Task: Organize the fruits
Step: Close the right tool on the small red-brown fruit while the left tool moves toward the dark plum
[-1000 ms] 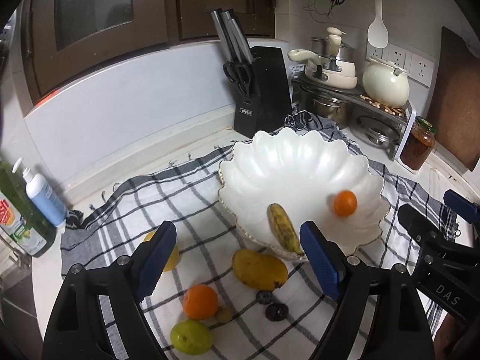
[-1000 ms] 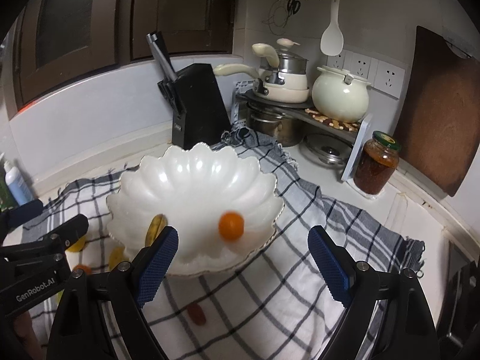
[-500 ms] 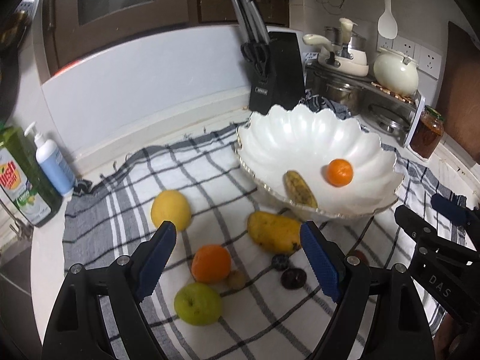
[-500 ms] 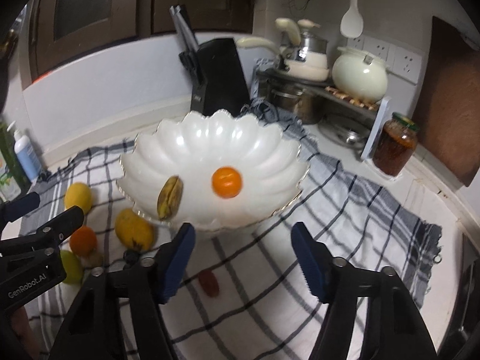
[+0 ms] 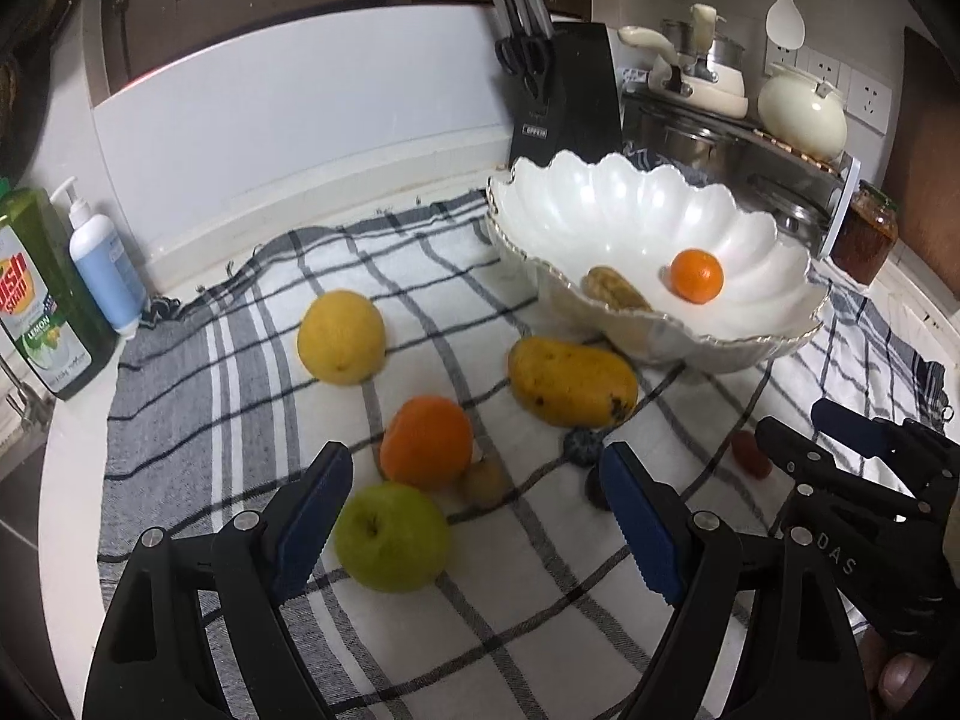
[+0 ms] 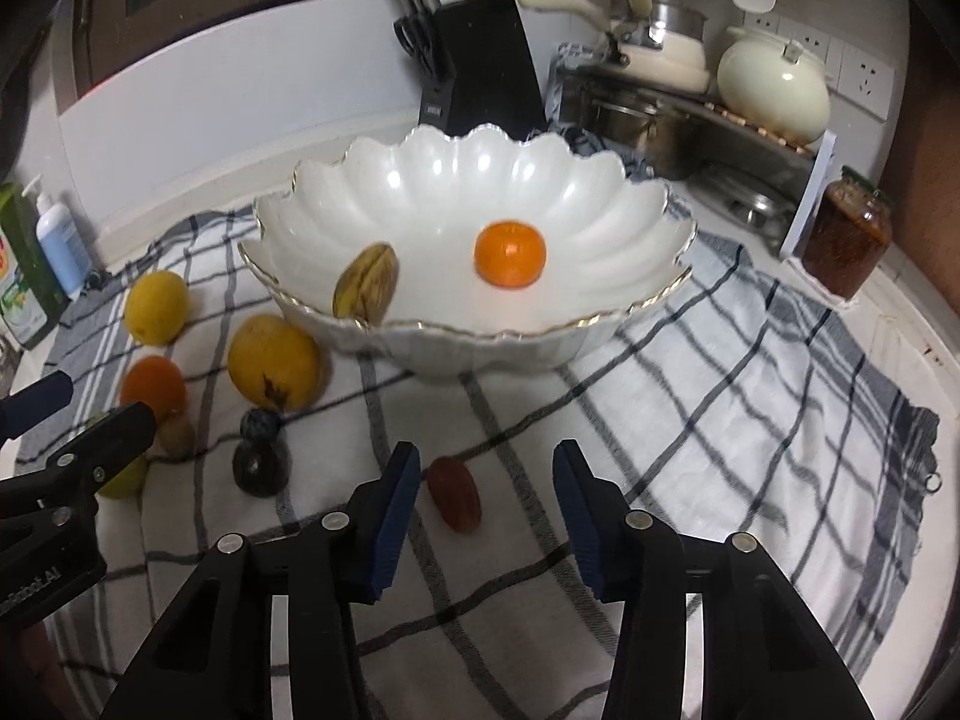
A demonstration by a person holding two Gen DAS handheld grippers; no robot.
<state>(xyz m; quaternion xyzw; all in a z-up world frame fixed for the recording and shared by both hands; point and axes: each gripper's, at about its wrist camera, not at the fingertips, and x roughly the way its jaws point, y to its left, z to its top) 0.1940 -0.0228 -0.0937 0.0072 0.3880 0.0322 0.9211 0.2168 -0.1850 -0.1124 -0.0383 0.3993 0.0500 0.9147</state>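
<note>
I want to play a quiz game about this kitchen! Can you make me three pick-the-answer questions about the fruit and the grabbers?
1. Where is the mango?
A. in the bowl
B. on the checked cloth beside the bowl
C. on the pot rack

2. How many fruits lie in the white bowl?
A. two
B. four
C. none

3. What is the left hand-held gripper doing?
A. squeezing a knife
B. holding the jar
C. open, holding nothing

Answers: 1 B, it lies on the cloth outside the rim. 2 A, a small orange and a banana. 3 C, its pads stand apart over the green apple.

dim, cool indoor light, glare spots on the white bowl (image 6: 456, 180), heavy fisheye bending, black vignetted corners, slight softness.
</note>
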